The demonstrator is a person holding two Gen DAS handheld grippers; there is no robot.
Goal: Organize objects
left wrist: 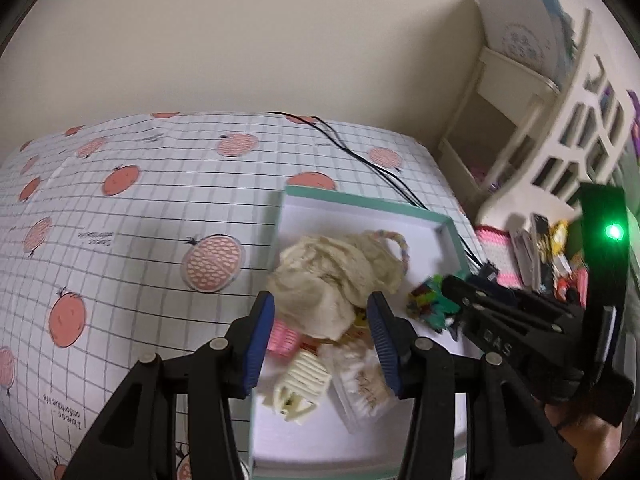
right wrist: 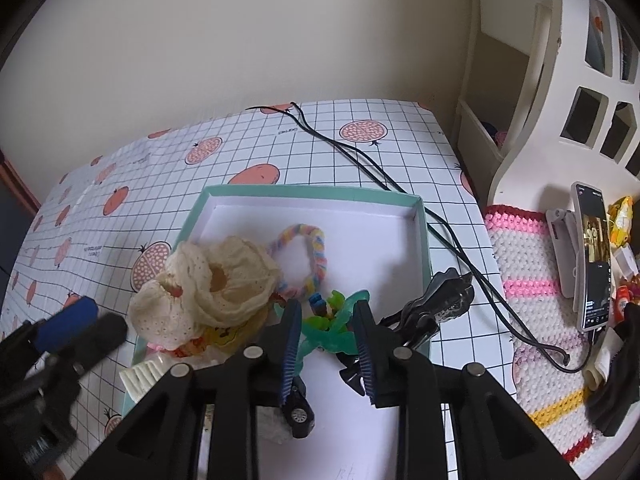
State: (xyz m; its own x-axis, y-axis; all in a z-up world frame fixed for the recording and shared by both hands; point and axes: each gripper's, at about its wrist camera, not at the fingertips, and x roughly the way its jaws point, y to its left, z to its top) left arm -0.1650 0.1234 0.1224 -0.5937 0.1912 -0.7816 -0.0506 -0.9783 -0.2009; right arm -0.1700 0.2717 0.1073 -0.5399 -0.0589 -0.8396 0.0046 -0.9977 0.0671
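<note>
A shallow white box with a teal rim (left wrist: 362, 200) (right wrist: 316, 192) lies on the fruit-print tablecloth. In it lie cream scrunchies (left wrist: 332, 276) (right wrist: 212, 292), a pastel braided hair tie (left wrist: 396, 240) (right wrist: 312, 256), a cream claw clip (left wrist: 300, 388) (right wrist: 142, 376), a green clip (right wrist: 340, 324) and small colourful clips (left wrist: 424, 300). My left gripper (left wrist: 322, 336) is open around the lower edge of the scrunchies. My right gripper (right wrist: 326, 332) is open with the green clip between its fingers; it also shows in the left wrist view (left wrist: 452, 292). The left gripper shows in the right wrist view (right wrist: 80, 324).
Two black cables (right wrist: 360, 160) run across the table past the box. A black claw clip (right wrist: 440, 304) lies at the box's right rim. A crocheted mat (right wrist: 532, 280) holds a phone on a stand (right wrist: 592, 264). A white shelf unit (right wrist: 540, 92) stands at the right.
</note>
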